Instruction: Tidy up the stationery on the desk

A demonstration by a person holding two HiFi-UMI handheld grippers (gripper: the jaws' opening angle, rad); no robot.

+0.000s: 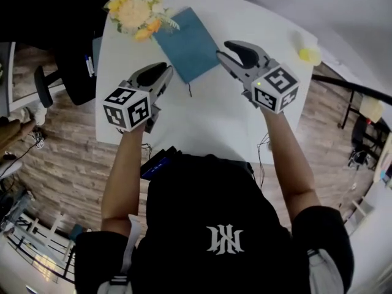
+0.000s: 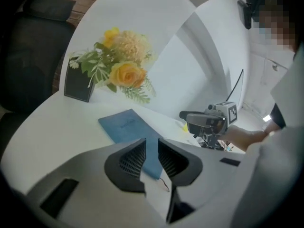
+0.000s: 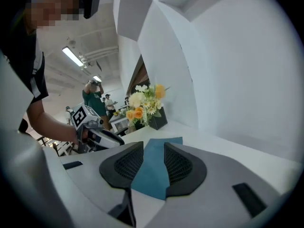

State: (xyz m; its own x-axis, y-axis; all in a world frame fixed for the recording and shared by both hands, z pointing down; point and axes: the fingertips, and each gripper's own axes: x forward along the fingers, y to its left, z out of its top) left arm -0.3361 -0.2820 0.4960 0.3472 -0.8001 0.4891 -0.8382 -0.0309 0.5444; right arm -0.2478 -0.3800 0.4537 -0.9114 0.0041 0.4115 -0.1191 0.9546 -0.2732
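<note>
Blue notebook (image 1: 187, 41) lies flat and closed on the far part of the white desk (image 1: 208, 121), its far left corner just beside the flowers (image 1: 138, 8) at the desk's far left corner. A thin dark cord trails from its near edge.

Left gripper (image 1: 163, 73) is over the desk at the notebook's near left edge. Its jaws stand a narrow gap apart with nothing gripped, and the notebook shows beyond the gap.

Right gripper (image 1: 223, 49) is at the notebook's right edge. Its jaws stand wider apart, also empty, and the notebook lies on the desk beyond them.

A small yellow item (image 1: 309, 55) sits at the desk's right edge, well apart from the notebook. A dark chair (image 1: 67, 72) stands left of the desk.
</note>
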